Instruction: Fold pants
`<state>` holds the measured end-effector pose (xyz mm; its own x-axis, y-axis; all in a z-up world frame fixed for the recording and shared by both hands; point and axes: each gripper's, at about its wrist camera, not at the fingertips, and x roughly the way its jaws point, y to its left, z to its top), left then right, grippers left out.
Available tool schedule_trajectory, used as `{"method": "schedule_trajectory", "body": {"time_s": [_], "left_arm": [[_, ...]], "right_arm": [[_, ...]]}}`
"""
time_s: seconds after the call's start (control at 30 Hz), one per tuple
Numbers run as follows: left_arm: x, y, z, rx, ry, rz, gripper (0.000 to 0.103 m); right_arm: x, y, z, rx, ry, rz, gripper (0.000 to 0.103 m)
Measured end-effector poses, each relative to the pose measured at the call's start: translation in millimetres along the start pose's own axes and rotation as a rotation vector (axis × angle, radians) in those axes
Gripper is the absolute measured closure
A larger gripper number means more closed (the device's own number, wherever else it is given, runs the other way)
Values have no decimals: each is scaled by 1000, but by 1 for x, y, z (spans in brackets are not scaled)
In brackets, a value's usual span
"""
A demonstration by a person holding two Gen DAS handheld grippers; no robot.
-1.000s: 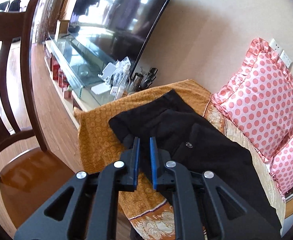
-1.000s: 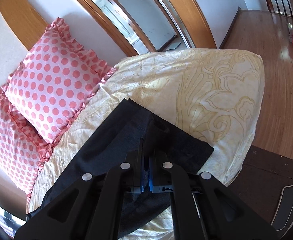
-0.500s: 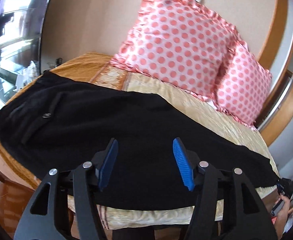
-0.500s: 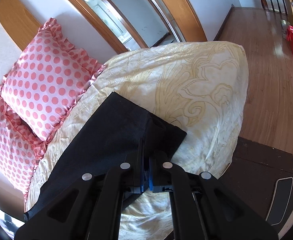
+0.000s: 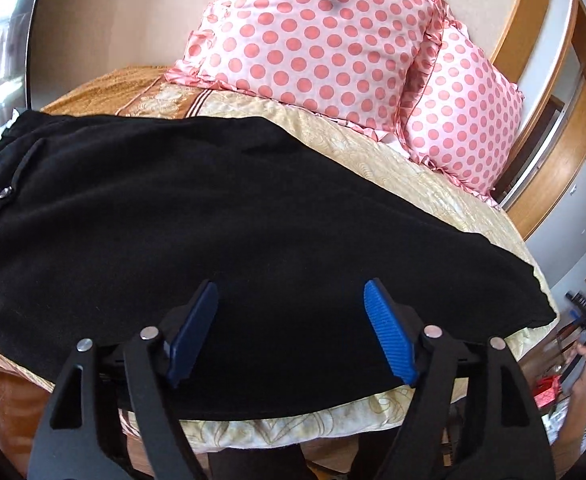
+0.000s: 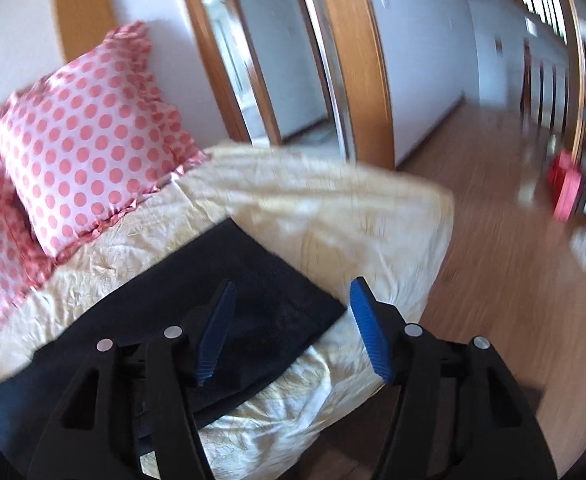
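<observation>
Your left gripper (image 5: 291, 332) has its blue-padded fingers (image 5: 389, 340) spread wide and released, grasping nothing; they hang over the near edge of the black pants (image 5: 229, 240), with the cloth visible between them. The pants lie flat and lengthwise across the bed (image 5: 373, 148), on its pale yellow patterned cover, the waistband end with a small metal button (image 5: 5, 192) lying at the left of the left wrist view and the leg hems reaching toward the right. Two pink polka-dot pillows (image 5: 325, 36) lean against the wall behind the pants, apart from the cloth, with a strip of bed cover between them. An orange-brown patterned blanket (image 5: 105, 88) covers the far left part of the bed, beside the waistband end. Your right gripper (image 6: 291, 330) likewise has its fingers (image 6: 369, 340) parted and released, holding nothing; in the blurred right wrist view the left finger lies over the hem end of the pants (image 6: 253, 304), and the right finger lies over the bare bed cover (image 6: 333, 200) just beyond the hem corner. The hem end rests flat near the bed's corner. Behind the bed stand wooden door frames (image 6: 357, 60), and a wood floor (image 6: 513, 280) extends to the right, where a red object (image 6: 565, 192) shows only as a blur.
</observation>
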<state>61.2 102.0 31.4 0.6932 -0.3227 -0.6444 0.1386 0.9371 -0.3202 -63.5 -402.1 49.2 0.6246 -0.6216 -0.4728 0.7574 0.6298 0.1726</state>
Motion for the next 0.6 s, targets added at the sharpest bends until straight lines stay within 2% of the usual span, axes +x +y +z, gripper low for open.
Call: {"method": "schedule_trajectory", "body": {"time_s": [0.03,0.1,0.13,0.2,0.3,0.37,0.43,0.47,0.6], "left_arm": [[-2,-3,-1,14,-10,15,22],[-1,-10,-4,45,-22,32,20],[1,-14,-6,64,-21,39,19],[3,-20,-10,81,-18,48,17],[5,-28,-15,106,-36,76,13],[5,-32,-18,115,-47,95,9],[5,-34,-20,115,-56,107,6],[6,-35,-21,114,-55,110,5],[11,-34,-25,123,-45,114,2]], "right_arm": [[-3,13,4,-40,-7,45,41],[-5,63,8,-148,38,272,41],[-3,84,7,-184,68,358,43],[4,147,-2,-303,155,572,51],[7,229,-22,-479,207,742,56],[11,285,-42,-622,237,813,56],[22,327,-60,-719,305,851,56],[27,343,-71,-763,339,854,56],[39,377,-95,-910,387,814,57]]}}
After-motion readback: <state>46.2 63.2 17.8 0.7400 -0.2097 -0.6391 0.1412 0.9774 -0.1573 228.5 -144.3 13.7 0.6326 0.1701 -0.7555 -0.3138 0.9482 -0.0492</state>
